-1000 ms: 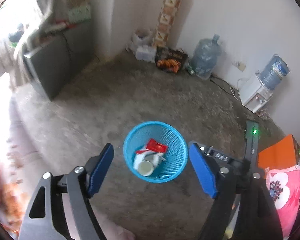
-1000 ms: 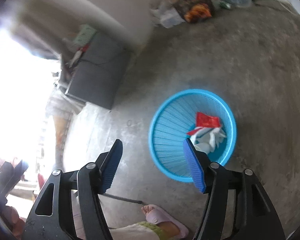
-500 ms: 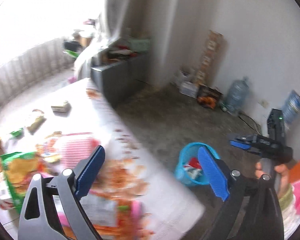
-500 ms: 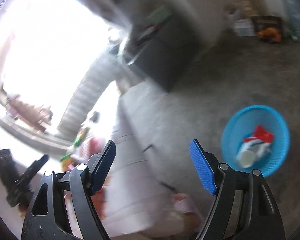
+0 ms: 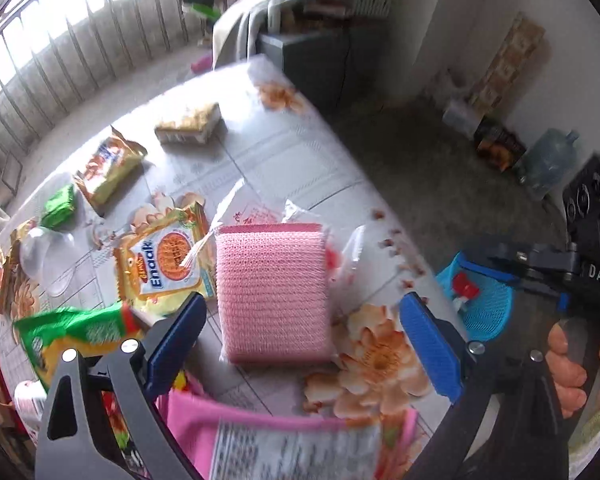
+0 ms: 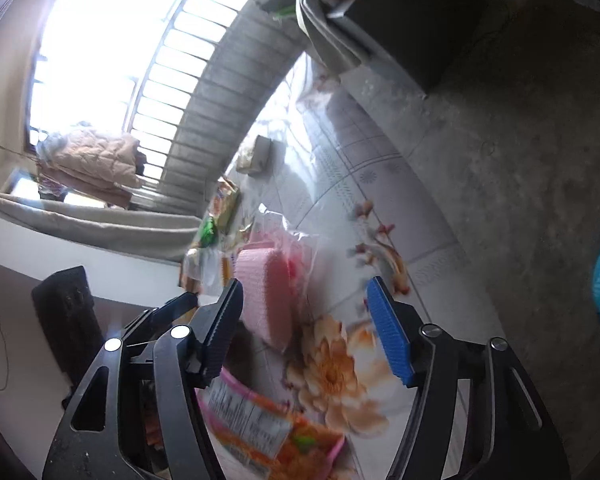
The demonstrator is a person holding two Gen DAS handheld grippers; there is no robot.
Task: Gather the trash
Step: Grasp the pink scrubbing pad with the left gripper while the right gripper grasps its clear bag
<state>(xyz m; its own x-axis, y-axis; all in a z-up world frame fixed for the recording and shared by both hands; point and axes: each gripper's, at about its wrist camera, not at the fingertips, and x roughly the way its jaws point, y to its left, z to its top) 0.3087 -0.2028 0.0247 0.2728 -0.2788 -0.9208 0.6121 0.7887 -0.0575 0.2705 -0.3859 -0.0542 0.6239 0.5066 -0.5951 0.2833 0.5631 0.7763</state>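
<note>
Both empty, open grippers, left gripper (image 5: 300, 338) widening, right gripper (image 6: 304, 328) narrowing, swung from the blue mesh plastic bin (image 5: 486, 304) to the pink knitted scrubbing pad (image 5: 272, 290) for another pickup.

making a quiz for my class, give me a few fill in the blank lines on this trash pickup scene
1. The knitted sponge lying on the table is ____ in colour.
2. The blue basket stands on the ____.
3. Between the fingers of the left gripper there is ____ held.
4. The tablecloth is printed with orange ____.

Missing words: pink; floor; nothing; flowers
</note>
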